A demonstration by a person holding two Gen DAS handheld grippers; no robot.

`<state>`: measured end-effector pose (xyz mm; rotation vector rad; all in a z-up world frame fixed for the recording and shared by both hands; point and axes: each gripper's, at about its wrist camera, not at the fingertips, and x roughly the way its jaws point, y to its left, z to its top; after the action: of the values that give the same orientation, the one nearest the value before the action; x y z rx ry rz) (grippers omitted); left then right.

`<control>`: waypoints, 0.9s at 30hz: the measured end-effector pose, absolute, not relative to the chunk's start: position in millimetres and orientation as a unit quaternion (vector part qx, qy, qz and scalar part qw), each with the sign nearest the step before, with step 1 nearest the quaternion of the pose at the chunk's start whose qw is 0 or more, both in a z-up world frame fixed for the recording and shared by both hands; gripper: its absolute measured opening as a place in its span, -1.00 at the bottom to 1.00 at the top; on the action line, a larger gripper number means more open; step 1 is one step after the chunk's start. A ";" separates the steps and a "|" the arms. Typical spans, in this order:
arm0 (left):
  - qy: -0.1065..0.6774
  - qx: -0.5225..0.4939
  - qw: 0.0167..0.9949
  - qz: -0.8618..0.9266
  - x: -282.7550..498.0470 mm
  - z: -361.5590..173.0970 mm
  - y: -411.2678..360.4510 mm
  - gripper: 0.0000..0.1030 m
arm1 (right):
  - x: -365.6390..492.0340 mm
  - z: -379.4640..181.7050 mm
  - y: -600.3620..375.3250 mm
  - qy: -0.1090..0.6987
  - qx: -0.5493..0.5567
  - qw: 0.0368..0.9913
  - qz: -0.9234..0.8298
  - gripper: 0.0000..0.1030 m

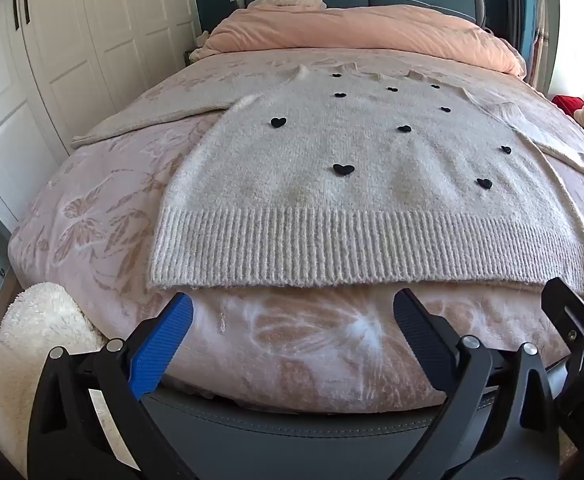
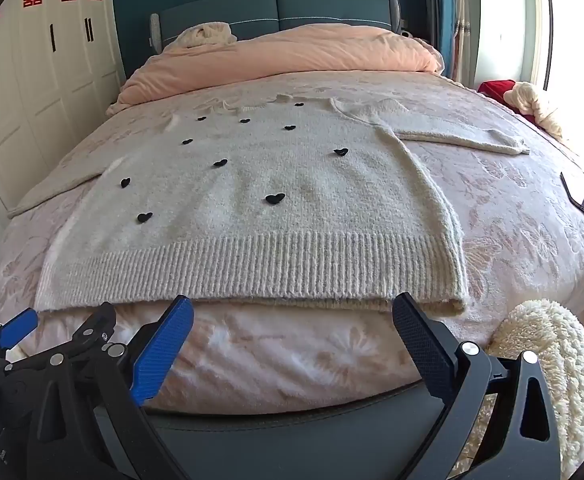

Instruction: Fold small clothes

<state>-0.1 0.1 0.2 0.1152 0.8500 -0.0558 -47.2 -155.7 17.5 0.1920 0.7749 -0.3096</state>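
Sweater (image 1: 332, 152) flat, phone (image 2: 576, 200), perhaps, only right view, both grippers (image 1: 292, 312) (image 2: 292, 312) agape

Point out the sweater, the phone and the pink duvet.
sweater (image 1: 372, 200), left wrist view, on the knit body above the ribbed hem.
phone (image 2: 576, 200), right wrist view, on its dark face.
pink duvet (image 2: 292, 56), right wrist view, on its bunched top surface.

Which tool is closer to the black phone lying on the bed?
Right. The right tool hovers open at the sweater's hem, with the phone off to its right; the left tool sits farther left, phone out of its view.
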 end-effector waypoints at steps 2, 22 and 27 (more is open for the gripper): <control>0.412 0.052 0.909 -0.029 -0.1 0.2 0.7 0.91 | -47.7 17.5 -155.5 0.374 0.093 0.911 -0.149 0.90; 0.412 0.062 0.909 -0.023 -3.8 0.5 0.7 0.91 | -49.8 14.7 -151.8 0.376 0.085 0.911 -0.148 0.90; 0.412 0.063 0.909 -0.025 -3.6 -0.6 1.1 0.91 | -49.2 14.7 -151.6 0.378 0.084 0.910 -0.147 0.90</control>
<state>-3.6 1.1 -0.6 0.1296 0.8493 -0.0512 -49.2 -151.6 14.7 0.1728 0.7786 -0.3032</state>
